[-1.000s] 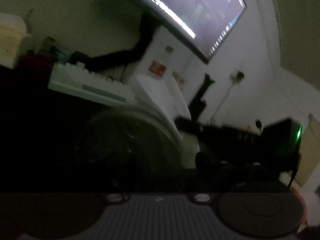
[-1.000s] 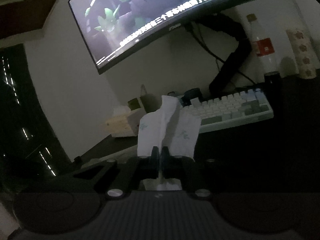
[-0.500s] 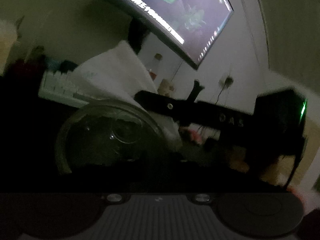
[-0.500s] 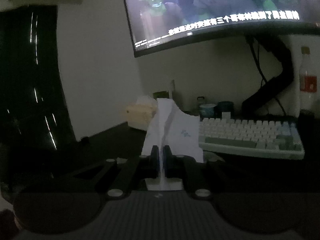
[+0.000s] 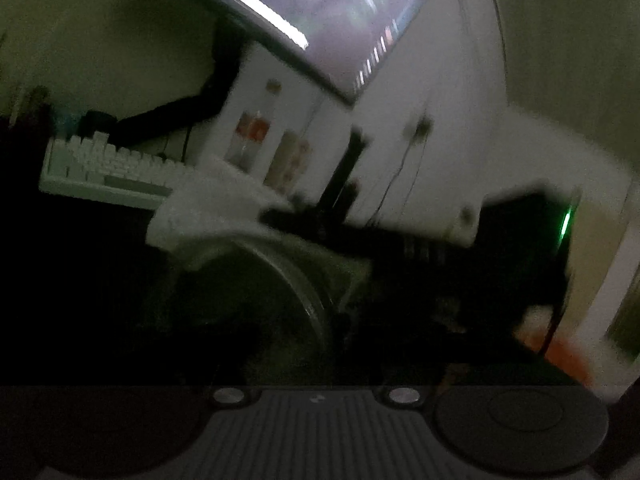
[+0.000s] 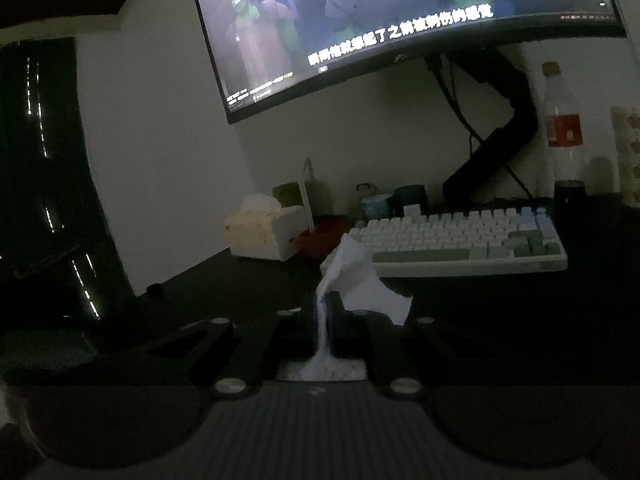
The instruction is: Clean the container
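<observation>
The room is very dim. A round clear glass container (image 5: pixel 308 292) fills the dark middle of the left wrist view, close in front of my left gripper. That gripper's fingers are lost in the dark; its jaws are opening, and I cannot tell whether the container is between them. My right gripper (image 5: pixel 272 216) reaches in from the right, and its white tissue (image 5: pixel 208 208) lies at the container's upper left rim. In the right wrist view, my right gripper (image 6: pixel 322 304) is shut on the crumpled tissue (image 6: pixel 356 276).
On the black desk (image 6: pixel 240 280) at the back stand a white keyboard (image 6: pixel 460 240), a tissue box (image 6: pixel 264 236), small cups and a clear bottle (image 6: pixel 564 132) with a red label. A curved monitor (image 6: pixel 400 20) on a black arm hangs above.
The tissue stood tall in the right gripper; now it is crumpled and bent to the right. In the left view the right gripper and tissue have shifted along the container's rim. Both views have rolled.
</observation>
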The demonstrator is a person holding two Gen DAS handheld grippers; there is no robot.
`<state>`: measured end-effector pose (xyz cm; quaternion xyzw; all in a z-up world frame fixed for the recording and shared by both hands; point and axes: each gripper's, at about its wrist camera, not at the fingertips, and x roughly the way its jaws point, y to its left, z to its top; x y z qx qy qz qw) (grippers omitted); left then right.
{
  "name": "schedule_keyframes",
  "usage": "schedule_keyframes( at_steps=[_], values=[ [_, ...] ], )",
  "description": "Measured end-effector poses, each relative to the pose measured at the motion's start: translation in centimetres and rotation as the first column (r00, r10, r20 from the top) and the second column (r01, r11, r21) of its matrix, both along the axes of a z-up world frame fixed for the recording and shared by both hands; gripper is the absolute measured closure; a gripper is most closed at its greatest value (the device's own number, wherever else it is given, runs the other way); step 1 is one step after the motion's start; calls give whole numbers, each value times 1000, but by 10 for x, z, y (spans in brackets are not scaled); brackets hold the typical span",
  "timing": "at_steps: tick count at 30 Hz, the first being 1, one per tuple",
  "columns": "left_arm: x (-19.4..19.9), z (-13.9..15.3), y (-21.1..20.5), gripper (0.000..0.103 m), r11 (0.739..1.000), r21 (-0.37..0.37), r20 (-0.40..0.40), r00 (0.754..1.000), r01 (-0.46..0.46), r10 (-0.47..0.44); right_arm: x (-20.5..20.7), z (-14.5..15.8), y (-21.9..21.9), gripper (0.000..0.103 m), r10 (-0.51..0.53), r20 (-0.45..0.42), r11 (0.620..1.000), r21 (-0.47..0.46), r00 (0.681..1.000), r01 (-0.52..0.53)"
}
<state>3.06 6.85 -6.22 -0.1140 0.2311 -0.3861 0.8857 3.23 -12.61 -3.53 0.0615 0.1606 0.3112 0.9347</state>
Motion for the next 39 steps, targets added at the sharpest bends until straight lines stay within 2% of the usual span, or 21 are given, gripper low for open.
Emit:
schedule_keyframes(
  at_steps=[2, 5, 8, 10, 12, 14, 19, 22, 24, 26, 28, 30, 32, 33, 35, 37, 39],
  values=[
    [-2, -2, -11, 38, 998, 59, -5, 999, 38, -38, -2, -2, -2, 95, -11, 18, 1000, 1, 1000, 11],
    [1, -11, -21, 38, 993, 117, -12, 1000, 14, -13, -2, -2, -6, 95, -25, 21, 1000, -5, 999, 25],
    [4, -15, -18, 38, 996, 94, -13, 1000, 3, -2, 3, 1, -13, 95, -83, 6, 995, -49, 997, 83],
    [5, -16, -14, 35, 997, 71, -12, 1000, 1, 0, 1, 4, -19, 93, -93, -27, 995, -38, 995, 91],
    [5, -18, -12, 26, 999, 46, -12, 1000, 7, -7, -10, 5, -17, 92, -56, -23, 998, -16, 998, 56],
    [4, -17, -15, 17, 999, 46, -4, 1000, 14, -14, -28, 6, -6, 92, -14, 20, 1000, -22, 1000, 15],
    [4, -15, -28, 13, 996, 86, 22, 1000, 8, -10, -51, 10, 11, 93, 55, 71, 997, -54, 996, -51],
    [6, -16, -25, 13, 997, 79, 11, 1000, 0, -1, -45, 8, 5, 93, -62, 92, 993, -93, 994, 70],
    [7, -16, -23, 12, 997, 78, 11, 1000, -16, 15, -36, 8, -5, 91, -157, 70, 982, -92, 985, 163],
    [8, -17, -21, 11, 997, 72, 11, 1000, -18, 17, -33, 10, -10, 89, -187, 31, 980, -66, 982, 189],
    [8, -16, -22, 11, 997, 73, 12, 1000, -21, 20, -41, 11, -2, 90, -128, 37, 990, -53, 991, 130],
    [8, -16, -24, 10, 996, 82, 15, 1000, -24, 22, -53, 11, 12, 89, -4, 51, 999, -41, 999, 6],
    [6, -17, -24, 7, 995, 94, 19, 999, -34, 32, -59, 10, 21, 90, 129, 15, 992, -15, 992, -129],
    [5, -17, -23, 7, 994, 104, 24, 999, -45, 43, -60, 8, 25, 91, 148, 4, 989, -18, 989, -148],
    [4, -16, -20, 1, 989, 124, 39, 997, -74, 70, -56, 7, 25, 93, 69, 18, 995, -67, 997, -67],
    [5, -17, -14, 0, 987, 127, 44, 994, -103, 98, -49, 5, 21, 97, -24, 27, 994, -104, 999, 26],
    [7, -17, -8, 0, 983, 127, 48, 991, -130, 125, -38, 6, 10, 95, -112, -11, 991, -74, 994, 111]
  ],
)
